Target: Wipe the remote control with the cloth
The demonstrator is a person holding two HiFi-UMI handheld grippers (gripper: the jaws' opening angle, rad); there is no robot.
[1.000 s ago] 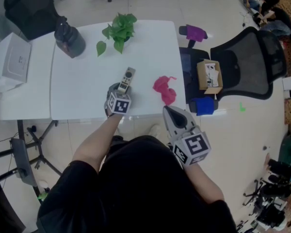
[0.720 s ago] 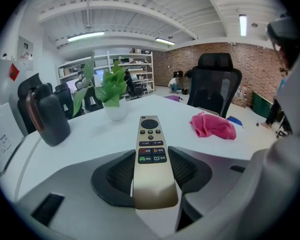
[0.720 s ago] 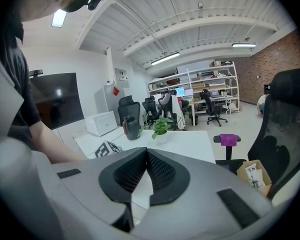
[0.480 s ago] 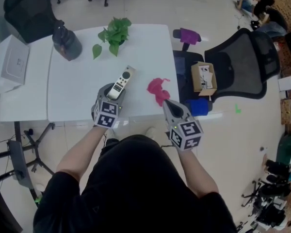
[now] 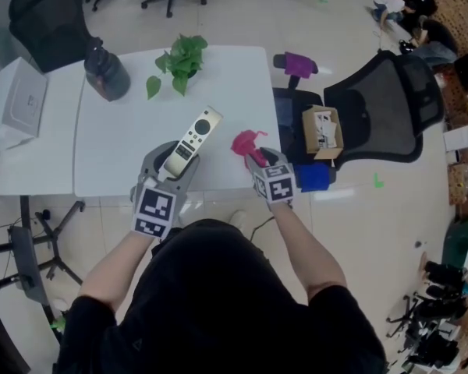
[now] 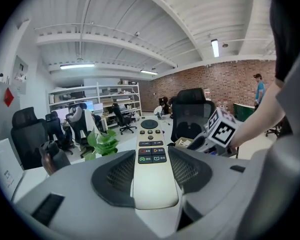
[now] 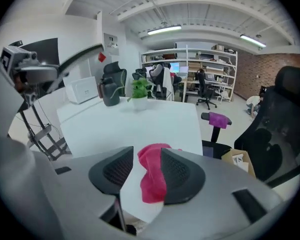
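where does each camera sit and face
Head view: on the head, steeply down at the table; left tool and right tool show.
Left gripper view: on the left tool, along jaws shut on the remote control; right forearm shows.
Right gripper view: on the right tool, across the table; jaws just opened, cloth between.
Both gripper views share the plant.

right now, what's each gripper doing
Left gripper: closed on the remote control.
Right gripper: open, fingers have just been opening, pink cloth between them, not gripped.
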